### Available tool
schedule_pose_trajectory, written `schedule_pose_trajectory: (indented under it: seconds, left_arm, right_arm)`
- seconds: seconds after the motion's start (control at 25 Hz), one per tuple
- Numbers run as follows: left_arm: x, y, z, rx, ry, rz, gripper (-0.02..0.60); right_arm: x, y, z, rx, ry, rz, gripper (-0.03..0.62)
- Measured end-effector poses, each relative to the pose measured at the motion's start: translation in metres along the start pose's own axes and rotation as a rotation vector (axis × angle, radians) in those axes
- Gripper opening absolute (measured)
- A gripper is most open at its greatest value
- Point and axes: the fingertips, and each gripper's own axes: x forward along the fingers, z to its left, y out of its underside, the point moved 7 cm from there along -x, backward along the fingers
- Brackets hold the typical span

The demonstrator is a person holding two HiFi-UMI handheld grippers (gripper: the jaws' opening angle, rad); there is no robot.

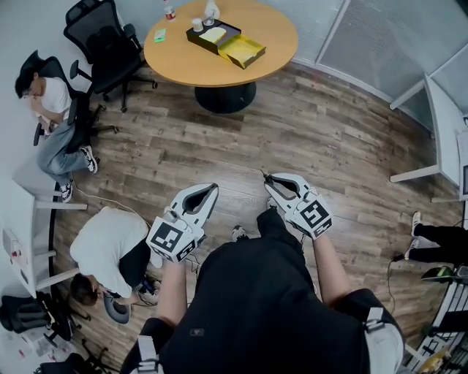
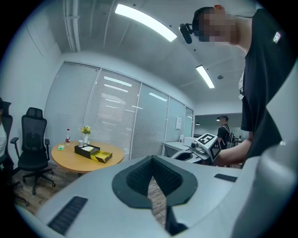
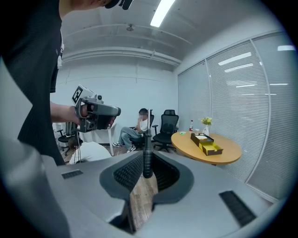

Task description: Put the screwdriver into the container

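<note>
The screwdriver (image 3: 147, 160) has a dark ribbed handle and a thin shaft pointing up; my right gripper (image 3: 147, 163) is shut on its handle. In the head view the right gripper (image 1: 270, 178) is held at waist height over the wooden floor, with the shaft tip (image 1: 263, 174) just showing. My left gripper (image 1: 213, 188) is level with it to the left, its jaws (image 2: 151, 162) together with nothing in them. The container (image 1: 224, 42), a black tray with a yellow box, lies on the round wooden table (image 1: 183, 62) far ahead; both gripper views show the container (image 2: 93, 153) (image 3: 206, 142).
A bottle (image 1: 169, 10), a cup (image 1: 197, 24) and a vase (image 1: 211, 11) stand on the table. Black office chairs (image 1: 102, 40) and a seated person (image 1: 51, 117) are at left. Another person (image 1: 110, 252) crouches on the floor beside my left gripper. White desks (image 1: 439, 131) stand at right.
</note>
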Motion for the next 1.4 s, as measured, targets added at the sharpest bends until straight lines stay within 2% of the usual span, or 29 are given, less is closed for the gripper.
schedule_pose_trajectory:
  seconds: [0.28,0.52,0.84,1.16,1.4]
  left_arm:
    - [0.033,-0.014,0.019,-0.001,-0.045,0.008,0.005]
    - [0.087,-0.034,0.033,0.024,-0.074,-0.001,0.005]
    - [0.163,-0.049,0.029,0.041,-0.093,0.006,0.005]
    - [0.218,-0.054,0.017,0.034,-0.144,0.011,0.005]
    - [0.242,-0.054,0.014,0.029,-0.171,0.020,0.005]
  right_arm:
    - [0.022,-0.009,-0.050,-0.015,-0.038,-0.020,0.058]
    - [0.020,-0.009,-0.109,-0.038,-0.049,-0.016,0.058]
    - [-0.001,0.008,-0.189,-0.014,-0.054,-0.019,0.058]
    - [-0.012,0.023,-0.246,-0.022,-0.095,-0.034,0.058]
    - [-0.014,0.029,-0.277,-0.015,-0.111,-0.041,0.058]
